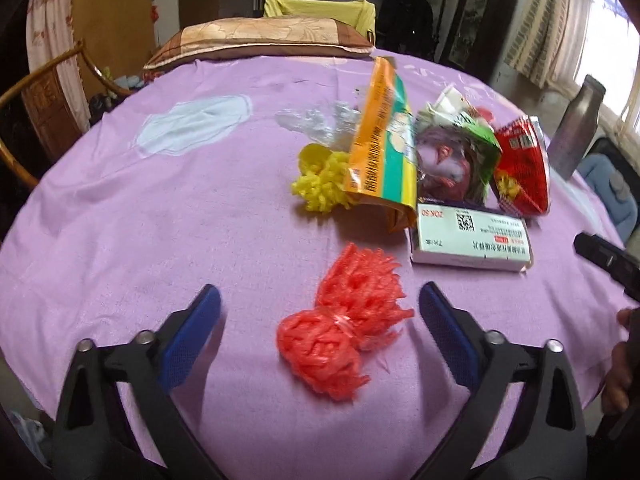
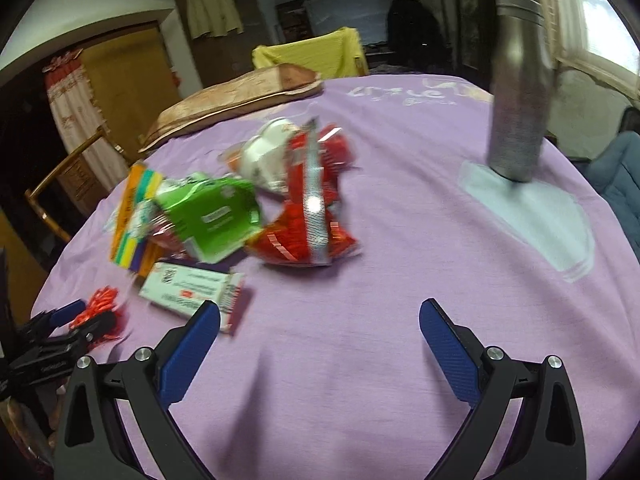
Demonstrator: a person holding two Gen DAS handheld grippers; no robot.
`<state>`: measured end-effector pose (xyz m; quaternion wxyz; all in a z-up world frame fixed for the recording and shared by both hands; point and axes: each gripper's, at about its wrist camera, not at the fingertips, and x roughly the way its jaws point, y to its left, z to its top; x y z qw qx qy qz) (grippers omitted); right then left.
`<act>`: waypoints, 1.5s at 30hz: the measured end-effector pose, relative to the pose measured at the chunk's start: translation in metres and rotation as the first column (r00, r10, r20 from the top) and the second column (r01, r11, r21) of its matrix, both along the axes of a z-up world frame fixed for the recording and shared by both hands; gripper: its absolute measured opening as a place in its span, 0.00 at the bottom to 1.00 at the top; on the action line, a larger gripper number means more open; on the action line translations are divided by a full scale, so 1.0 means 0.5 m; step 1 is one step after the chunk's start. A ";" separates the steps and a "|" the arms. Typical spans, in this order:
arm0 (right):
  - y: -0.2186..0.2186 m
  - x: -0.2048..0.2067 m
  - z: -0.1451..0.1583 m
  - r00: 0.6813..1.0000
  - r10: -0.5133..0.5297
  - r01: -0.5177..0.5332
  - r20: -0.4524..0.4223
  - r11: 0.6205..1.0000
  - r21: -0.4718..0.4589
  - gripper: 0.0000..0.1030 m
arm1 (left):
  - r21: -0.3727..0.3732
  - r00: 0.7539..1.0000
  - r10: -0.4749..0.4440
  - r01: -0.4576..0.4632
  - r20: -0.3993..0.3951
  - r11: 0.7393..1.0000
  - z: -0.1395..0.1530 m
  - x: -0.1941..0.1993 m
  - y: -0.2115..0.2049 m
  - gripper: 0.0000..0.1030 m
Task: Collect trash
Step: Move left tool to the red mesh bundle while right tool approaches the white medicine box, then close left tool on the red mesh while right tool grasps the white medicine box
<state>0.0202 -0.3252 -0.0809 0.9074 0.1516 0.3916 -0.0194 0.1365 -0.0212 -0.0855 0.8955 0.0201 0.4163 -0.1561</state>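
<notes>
Crumpled wrappers heaped on cloth

The left wrist view looks forward and down along its own hand-held gripper, close over the lilac cloth-covered tabletop, with a crumpled red plastic net bundle lying just between the blue-padded fingers. The right wrist view sits further right, tilted down over bare cloth beyond its own hand-held gripper, facing the same far room. Both views share the white rectangular medicine box, the heap of wrappers and the tall grey metal bottle.
</notes>
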 end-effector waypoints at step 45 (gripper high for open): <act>0.208 0.145 -0.020 0.894 0.408 -0.428 -0.187 0.900 -0.083 0.67 | -0.021 0.999 0.050 -0.050 0.008 0.999 -0.010 0.011 0.122 0.51</act>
